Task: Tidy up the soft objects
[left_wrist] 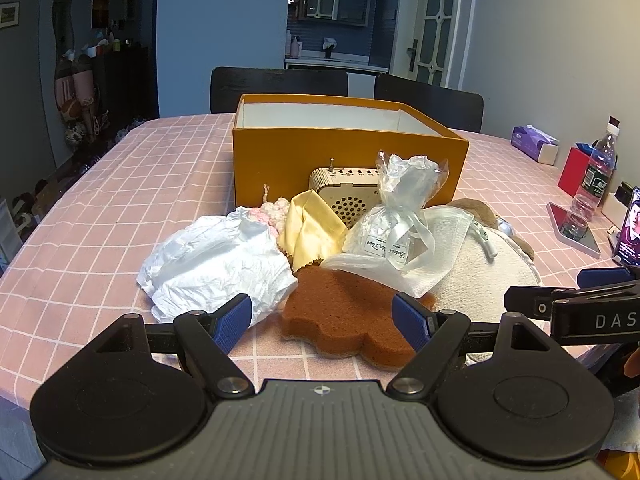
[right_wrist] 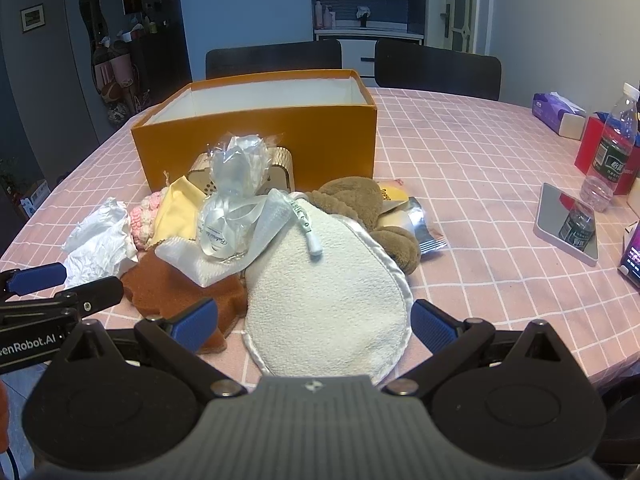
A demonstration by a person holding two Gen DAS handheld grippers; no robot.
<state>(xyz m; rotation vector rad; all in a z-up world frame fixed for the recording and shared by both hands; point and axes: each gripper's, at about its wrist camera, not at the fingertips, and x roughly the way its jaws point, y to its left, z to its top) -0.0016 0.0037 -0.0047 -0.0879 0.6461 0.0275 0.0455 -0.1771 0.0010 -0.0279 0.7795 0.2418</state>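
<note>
you're at the first pick: both grippers, left gripper [left_wrist: 322, 320] and right gripper [right_wrist: 316, 322], gape wide, holding nothing. close on the brown sponge [left_wrist: 344, 316], then lift it into the orange box [left_wrist: 348, 148].

Lettering on both grippers

The right gripper [left_wrist: 592, 312] reads "DAS" at the left wrist view's edge; the left gripper [right_wrist: 40, 312] reads "enRobot.AI". Other labels are illegible.

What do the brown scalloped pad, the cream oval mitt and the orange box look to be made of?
Brown pad: probably sponge foam; matte, finely porous, thick cut edge.
Cream mitt: seems terry or fleece cloth; nubbly matte pile, with a shiny satin-like trim around the rim.
Orange box: likely cardboard; smooth, stiff, thin walls, white inside.
</note>
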